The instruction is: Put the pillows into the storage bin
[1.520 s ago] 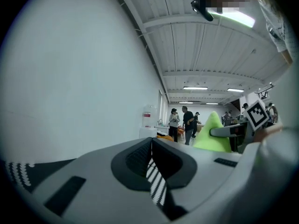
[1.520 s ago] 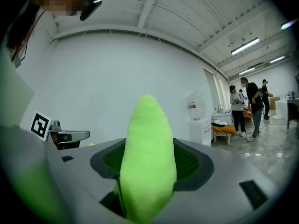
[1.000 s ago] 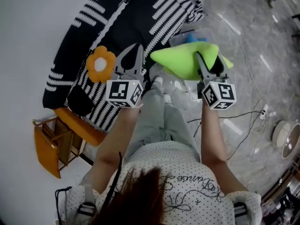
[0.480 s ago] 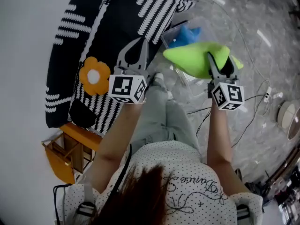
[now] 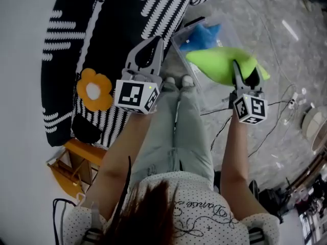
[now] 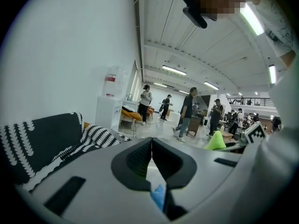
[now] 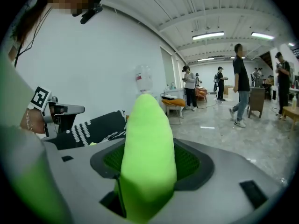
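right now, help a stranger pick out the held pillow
Beside the black-and-white striped fabric sits a clear storage bin. By it, the right gripper clamps a pillow: plain lime green, unlike the blue pillow inside and the orange flower pillow.

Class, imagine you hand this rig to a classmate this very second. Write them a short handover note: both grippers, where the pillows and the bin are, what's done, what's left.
Left gripper: jaws shut, empty.
Right gripper: shut on the green pillow, holding it over the storage bin, not yet released.
Storage bin: clear, on the floor just past the person's feet; a blue item already lies inside.
Flower pillow: orange, on the striped cover to the left, untouched.
Left to do: release the green pillow into the bin, then probably fetch the flower pillow.
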Motion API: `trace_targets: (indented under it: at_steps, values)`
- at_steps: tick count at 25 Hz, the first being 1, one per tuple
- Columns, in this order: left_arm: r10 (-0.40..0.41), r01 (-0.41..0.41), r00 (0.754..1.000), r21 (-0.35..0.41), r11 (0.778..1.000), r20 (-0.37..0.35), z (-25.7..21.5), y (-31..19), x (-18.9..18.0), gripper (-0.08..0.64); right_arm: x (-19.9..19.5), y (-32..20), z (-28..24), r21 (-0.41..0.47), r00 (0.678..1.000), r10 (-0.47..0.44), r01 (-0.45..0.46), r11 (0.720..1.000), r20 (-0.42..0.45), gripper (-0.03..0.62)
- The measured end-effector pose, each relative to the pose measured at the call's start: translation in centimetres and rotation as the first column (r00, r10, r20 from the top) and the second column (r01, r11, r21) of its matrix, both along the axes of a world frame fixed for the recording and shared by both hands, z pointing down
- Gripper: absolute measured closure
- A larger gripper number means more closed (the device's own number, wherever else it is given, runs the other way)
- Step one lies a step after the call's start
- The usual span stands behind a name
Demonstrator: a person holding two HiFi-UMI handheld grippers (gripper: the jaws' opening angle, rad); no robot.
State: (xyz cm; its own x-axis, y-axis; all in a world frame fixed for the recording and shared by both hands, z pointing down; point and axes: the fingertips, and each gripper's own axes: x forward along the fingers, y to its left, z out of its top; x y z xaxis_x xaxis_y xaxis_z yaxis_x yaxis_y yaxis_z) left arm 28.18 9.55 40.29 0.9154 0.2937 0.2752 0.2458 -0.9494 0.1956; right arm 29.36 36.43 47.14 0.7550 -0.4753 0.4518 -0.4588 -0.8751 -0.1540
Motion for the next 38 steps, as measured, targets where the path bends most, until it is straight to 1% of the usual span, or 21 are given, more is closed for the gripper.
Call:
trace_targets:
  at_steps: [4, 7, 14, 18, 21, 23, 25, 28, 30, 32, 33, 34, 35, 37, 38]
  values:
    - [-0.003, 0.004, 1.000, -0.014, 1.000, 0.029, 4.5, 1.1, 1.4, 0.555, 0.8, 0.6, 5.5, -0.012, 0.997, -0.050, 0.051, 0.999, 0.056, 0.304]
    - [-0.016, 0.018, 0.997, -0.034, 0.999, 0.072, 9.1, 2.0, 2.0, 0.555, 1.1, 1.2, 9.8, -0.028, 0.992, -0.087, 0.089, 0.996, 0.090, 0.305]
    - [-0.029, 0.037, 0.990, -0.061, 0.997, 0.135, 18.6, 4.2, 1.4, 0.554, 0.1, 2.8, 21.5, -0.077, 0.974, -0.134, 0.151, 0.986, 0.183, 0.305]
    - [-0.022, 0.034, 0.986, -0.069, 0.997, 0.168, 22.8, 4.6, 1.3, 0.554, -0.5, 3.3, 29.4, -0.123, 0.946, -0.168, 0.209, 0.970, 0.277, 0.305]
    - [-0.024, 0.037, 0.984, -0.070, 0.997, 0.176, 25.7, 4.7, 1.0, 0.555, -0.8, 4.1, 35.0, -0.144, 0.930, -0.173, 0.229, 0.963, 0.323, 0.305]
    - [-0.026, 0.039, 0.984, -0.068, 0.997, 0.178, 27.2, 4.9, 0.1, 0.555, -1.6, 4.8, 37.9, -0.163, 0.923, -0.169, 0.237, 0.958, 0.346, 0.304]
    - [-0.035, 0.049, 0.982, -0.068, 0.996, 0.183, 28.6, 4.7, -1.1, 0.555, -2.7, 5.0, 40.7, -0.189, 0.912, -0.181, 0.264, 0.946, 0.368, 0.304]
    - [-0.057, 0.073, 0.978, -0.076, 0.994, 0.199, 30.6, 4.0, -3.4, 0.555, -4.2, 4.0, 44.9, -0.222, 0.879, -0.232, 0.346, 0.912, 0.417, 0.294]
    - [-0.061, 0.079, 0.975, -0.079, 0.994, 0.211, 31.9, 3.9, -4.1, 0.554, -4.0, 3.2, 47.7, -0.227, 0.850, -0.253, 0.389, 0.893, 0.461, 0.277]
    - [-0.055, 0.075, 0.975, -0.084, 0.994, 0.217, 32.5, 4.2, -3.8, 0.554, -2.8, 3.0, 50.2, -0.226, 0.827, -0.237, 0.395, 0.891, 0.511, 0.251]
    - [-0.049, 0.069, 0.975, -0.087, 0.994, 0.215, 32.5, 4.4, -3.7, 0.555, -2.1, 3.2, 50.9, -0.224, 0.822, -0.217, 0.381, 0.897, 0.527, 0.233]
    - [-0.044, 0.064, 0.977, -0.091, 0.994, 0.210, 32.3, 4.5, -3.7, 0.554, -1.4, 3.4, 51.1, -0.221, 0.825, -0.199, 0.360, 0.906, 0.528, 0.228]
    - [-0.040, 0.061, 0.978, -0.096, 0.994, 0.204, 32.0, 4.5, -3.9, 0.554, -0.8, 3.3, 50.6, -0.215, 0.839, -0.193, 0.341, 0.915, 0.509, 0.223]
    - [-0.040, 0.061, 0.979, -0.100, 0.993, 0.200, 31.5, 4.3, -4.6, 0.554, 0.3, 2.2, 48.3, -0.202, 0.876, -0.218, 0.329, 0.922, 0.431, 0.219]
    - [-0.043, 0.064, 0.978, -0.097, 0.993, 0.202, 31.4, 4.0, -5.0, 0.555, 0.6, 1.5, 47.0, -0.194, 0.888, -0.238, 0.333, 0.923, 0.394, 0.218]
